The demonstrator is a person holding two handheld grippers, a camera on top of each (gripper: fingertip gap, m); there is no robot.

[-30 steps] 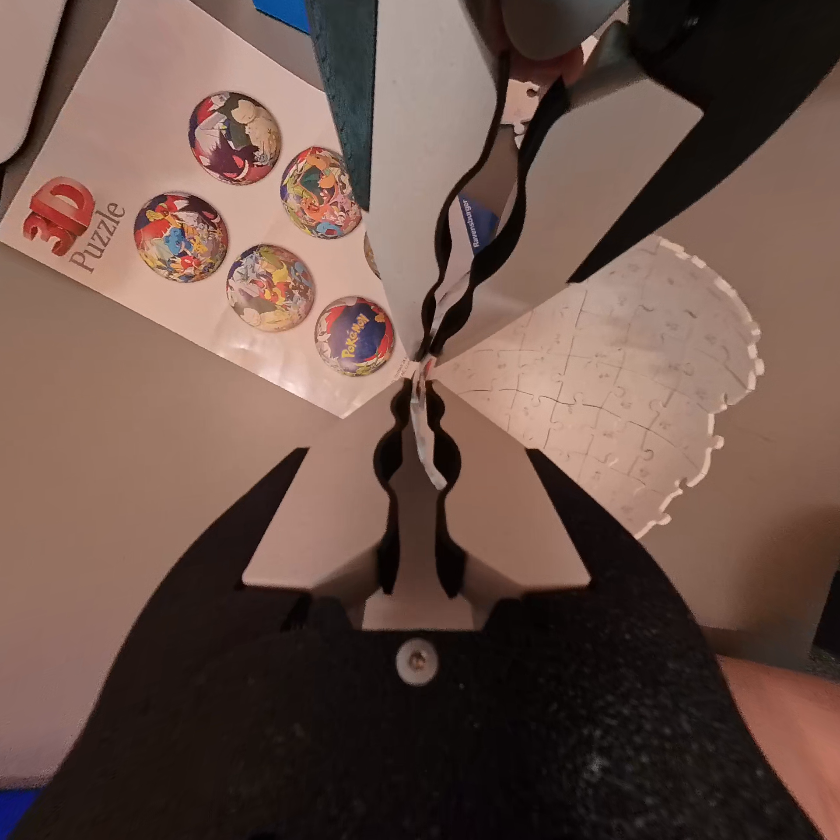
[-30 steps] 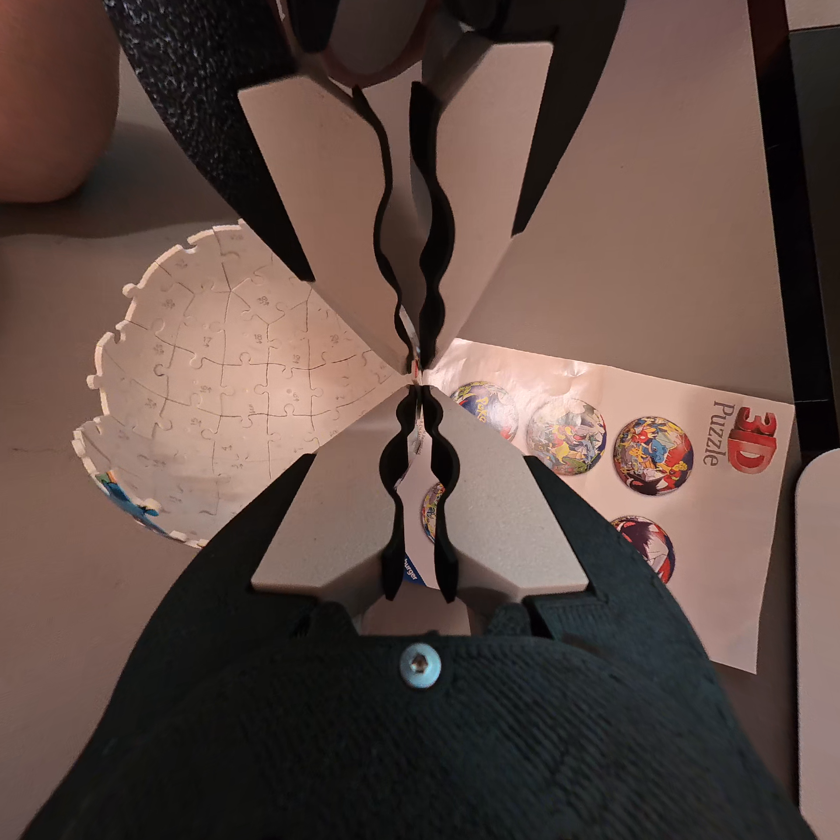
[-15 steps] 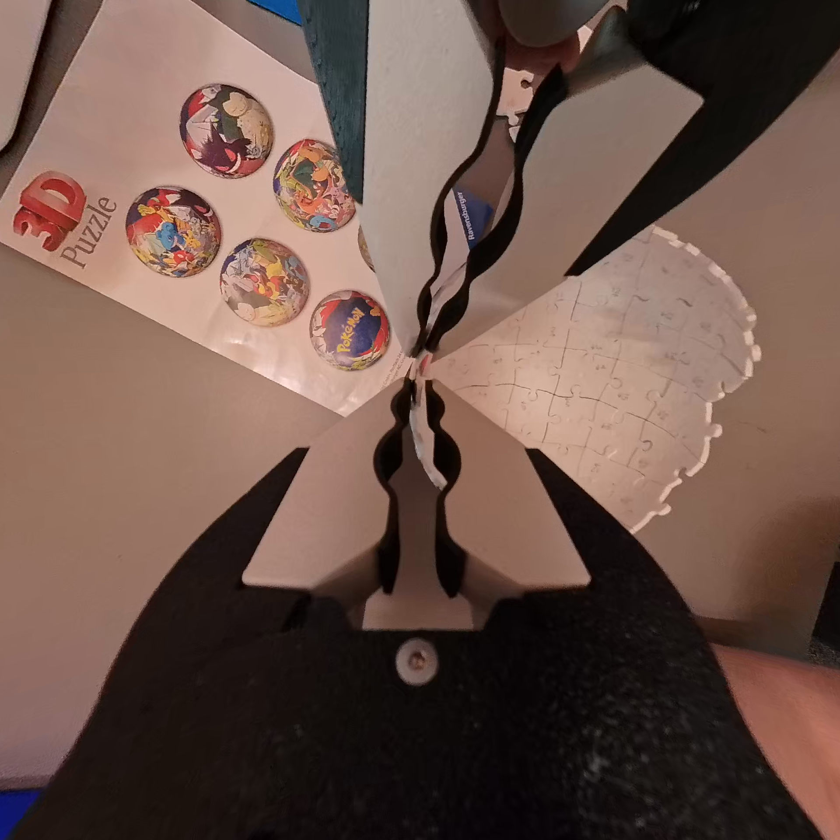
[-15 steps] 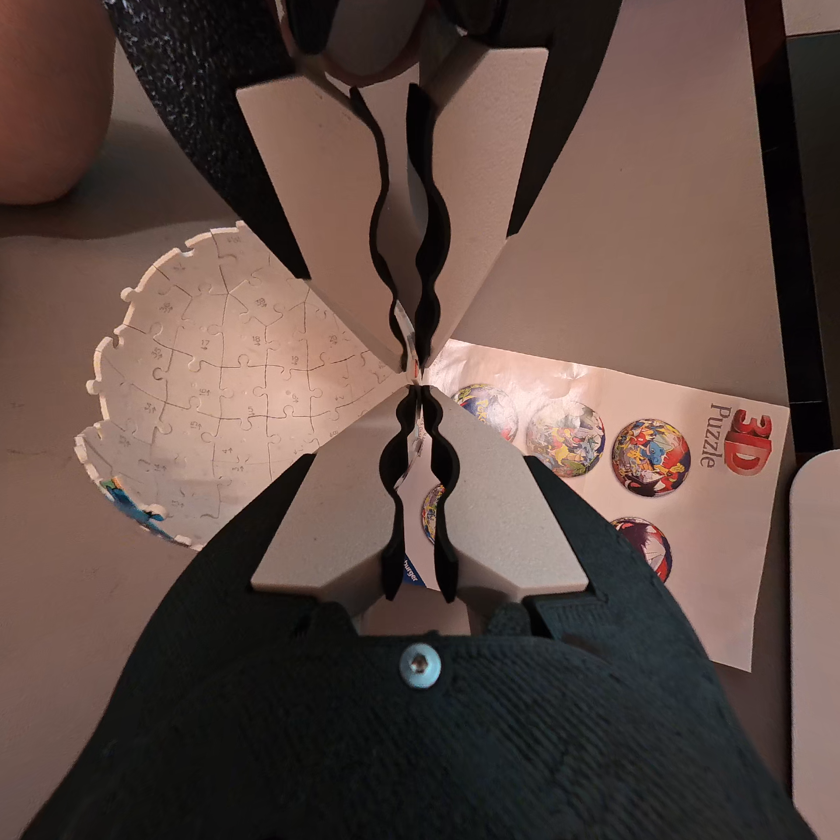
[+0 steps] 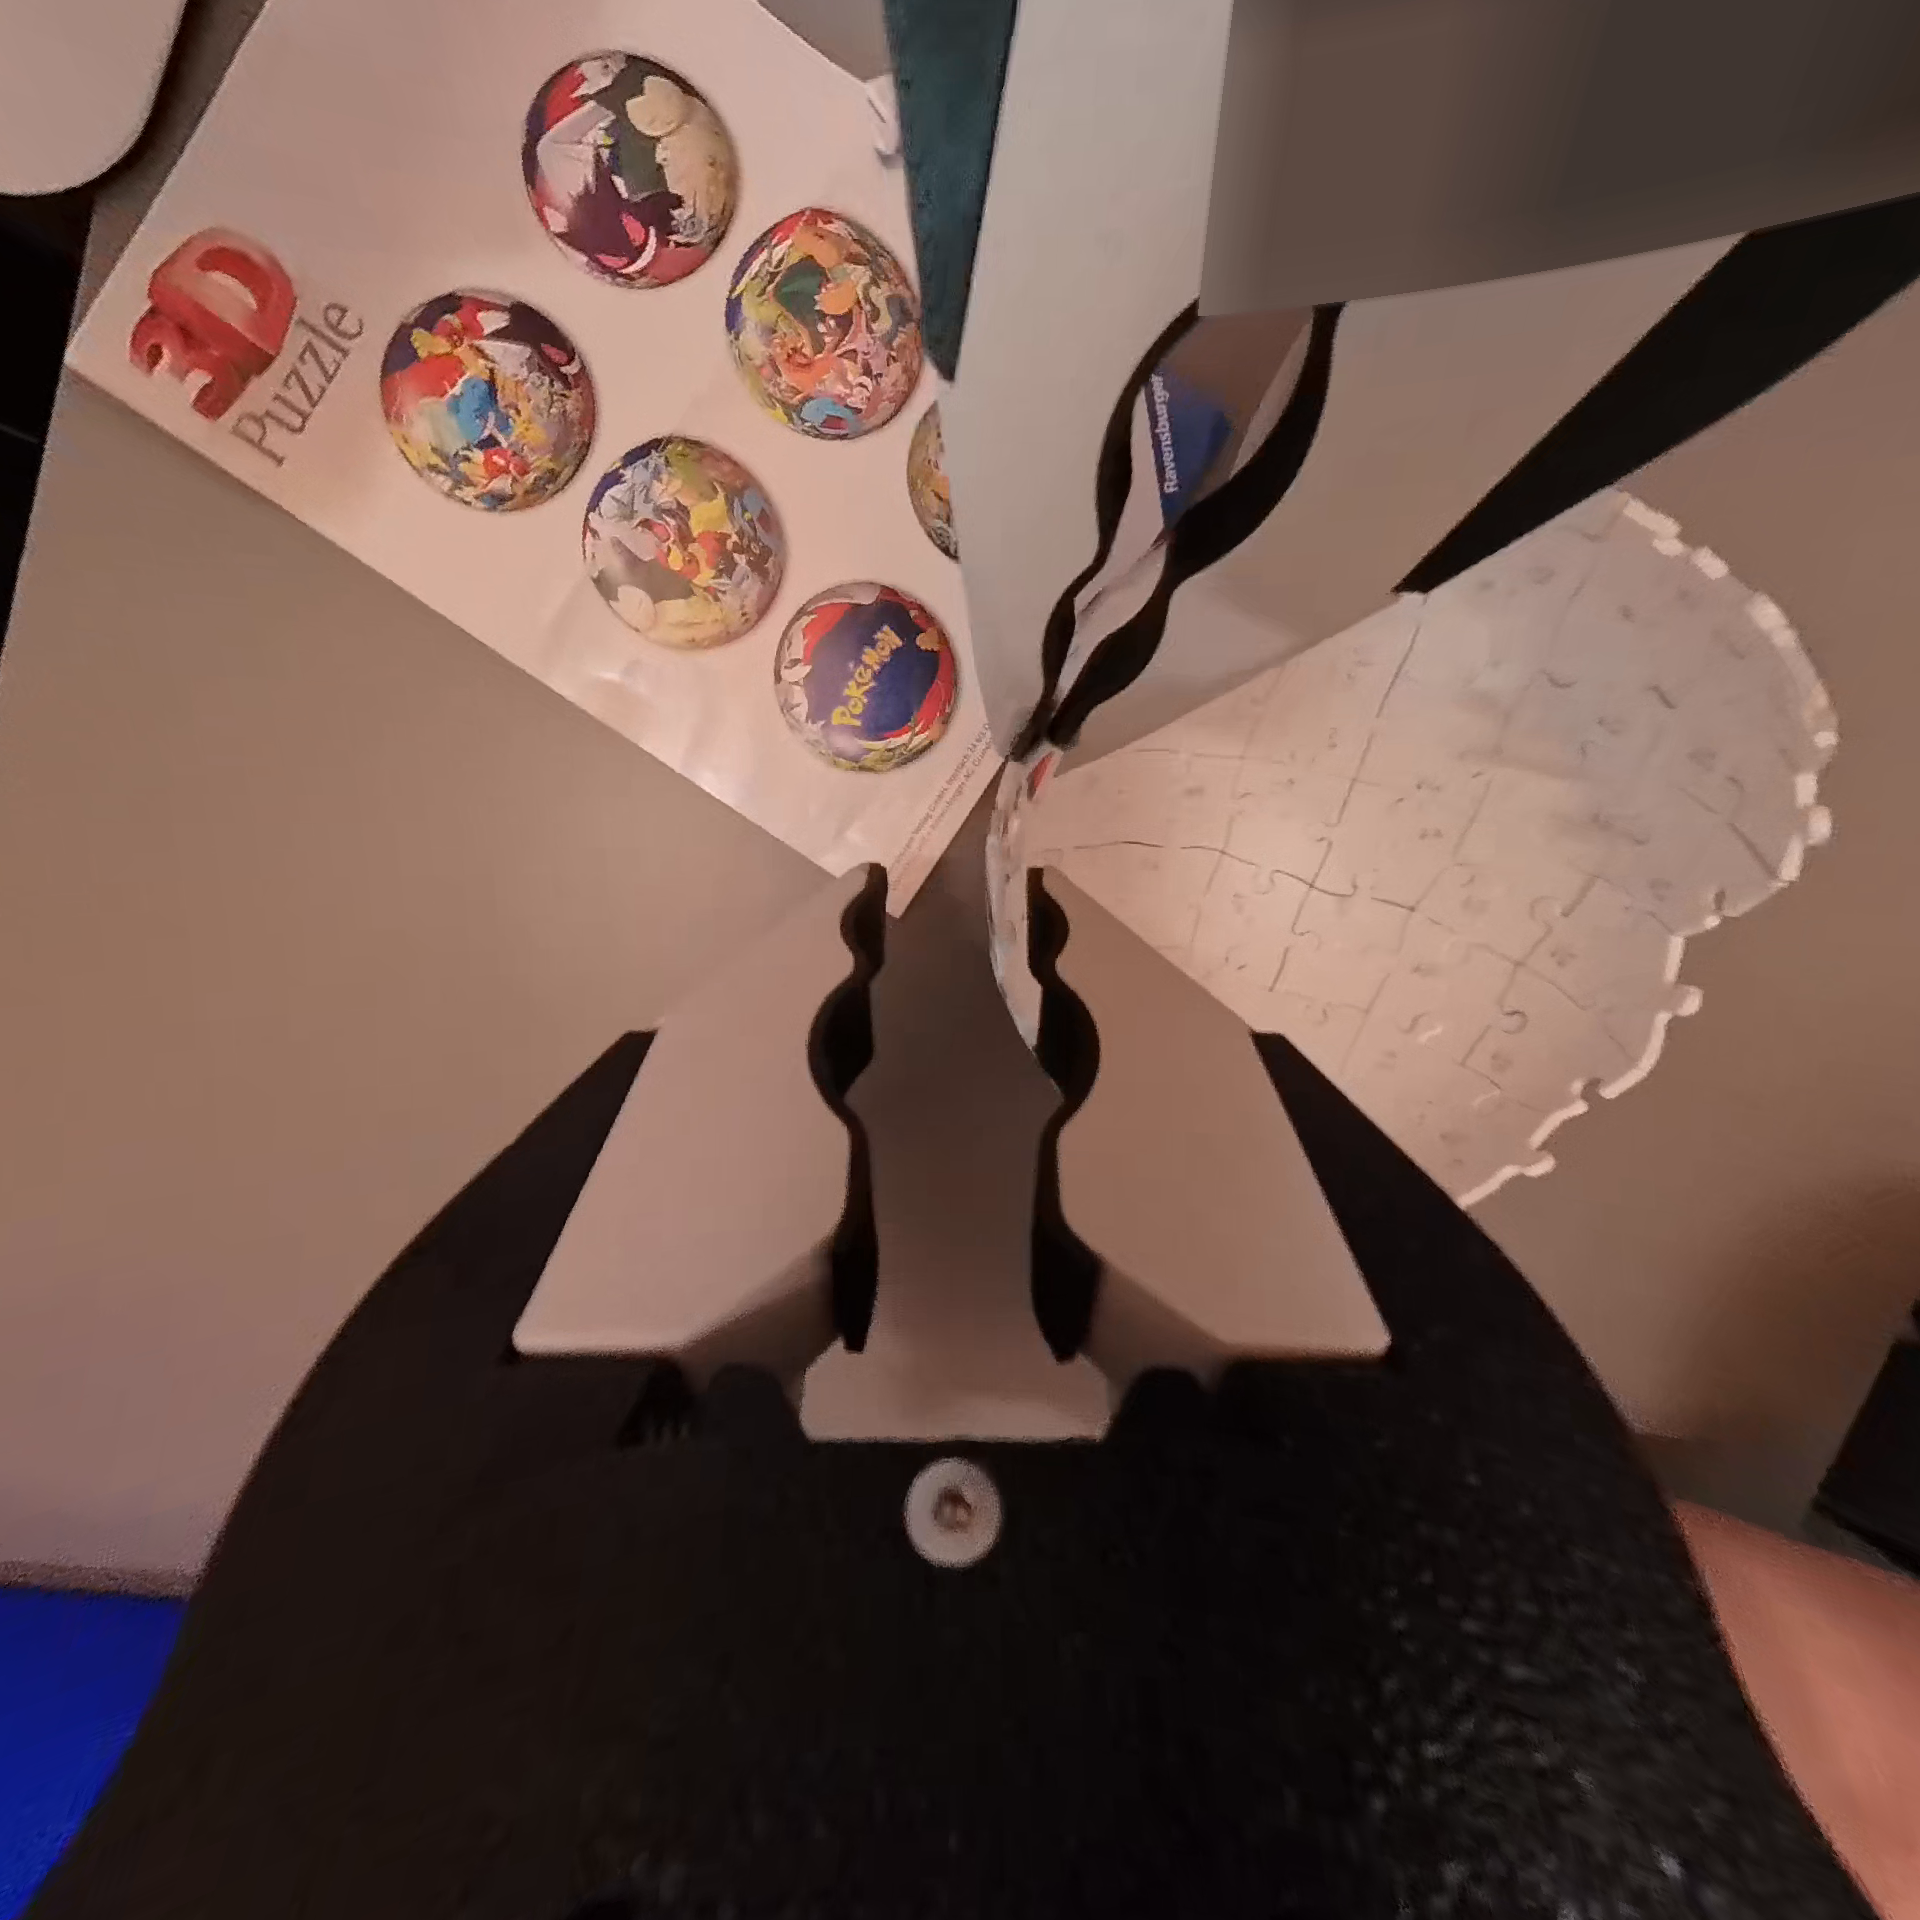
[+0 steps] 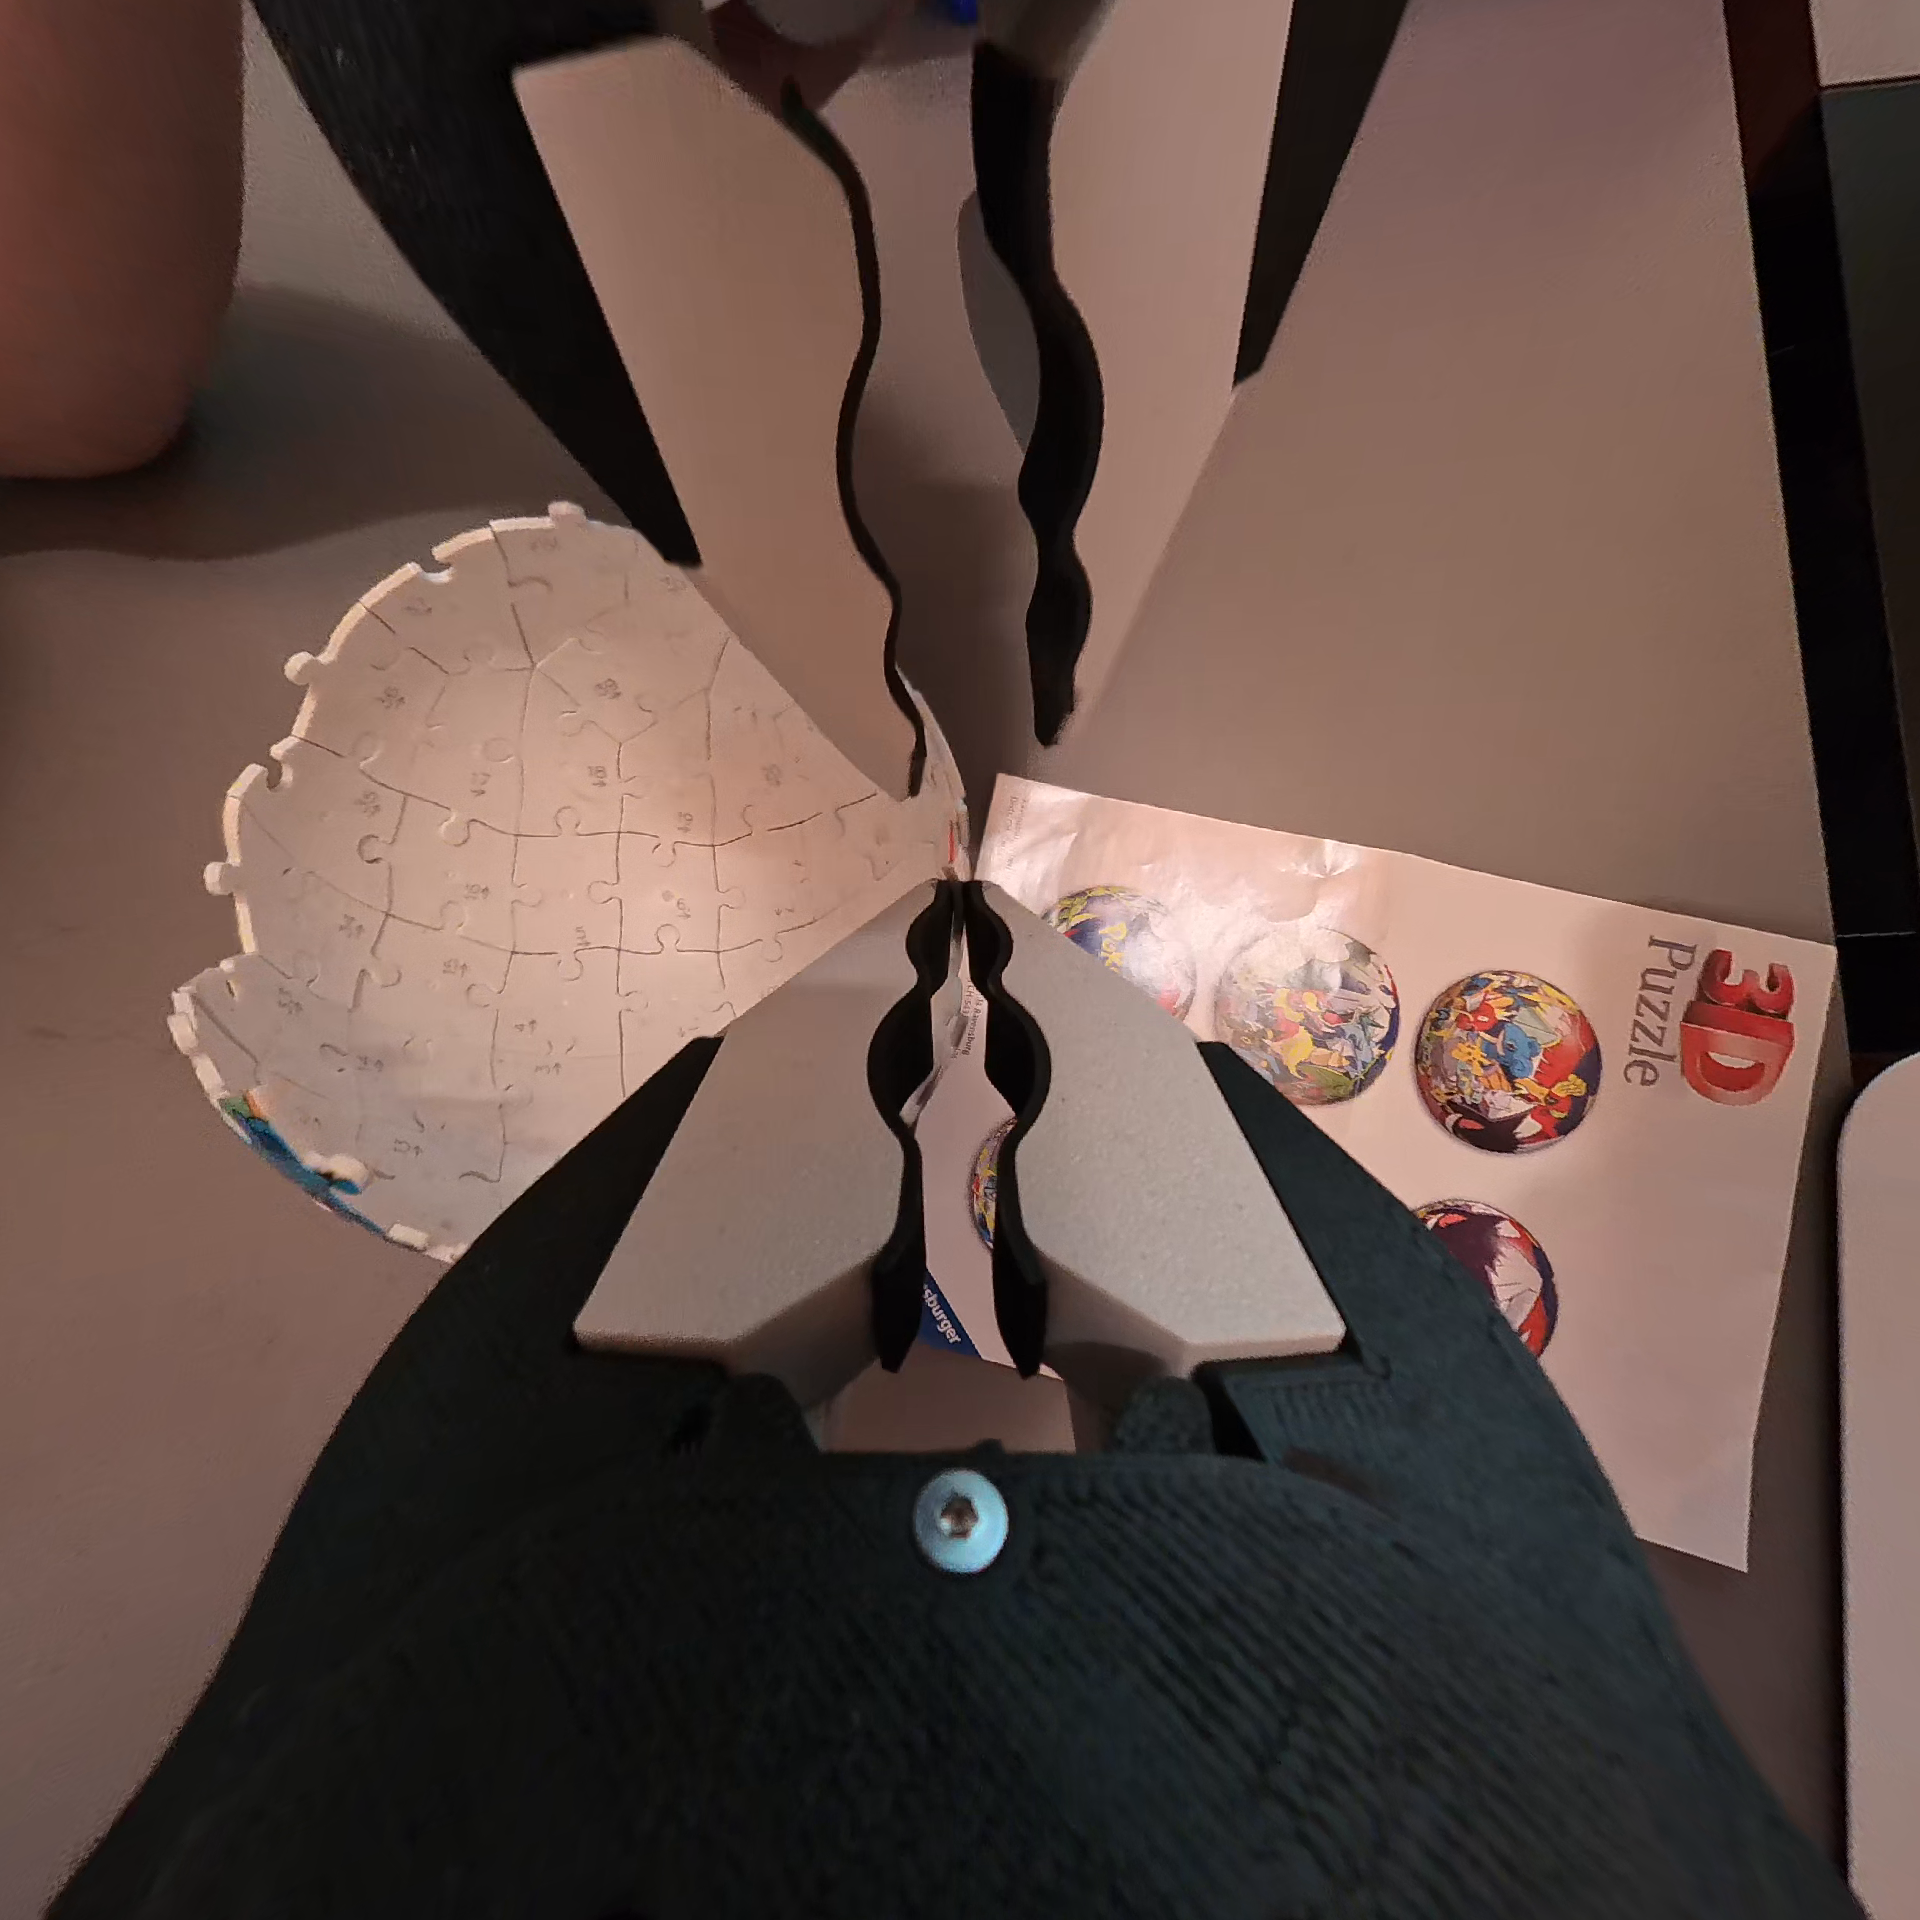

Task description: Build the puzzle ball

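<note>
Item: white curved half-built puzzle shell (image 6: 540,894), roughly half assembled, upper half outstanding. Its rim is being pinched by the clenched right gripper (image 6: 958,891), apparently; beside the shell, the left gripper (image 5: 956,883) is being held released. Printed leaflet (image 5: 499,416) adjoining the shell.

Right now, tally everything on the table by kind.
Grippers: 2, the left gripper and the right gripper
Half-built puzzle ball: 1
Puzzle leaflet: 1
Total: 4
</note>
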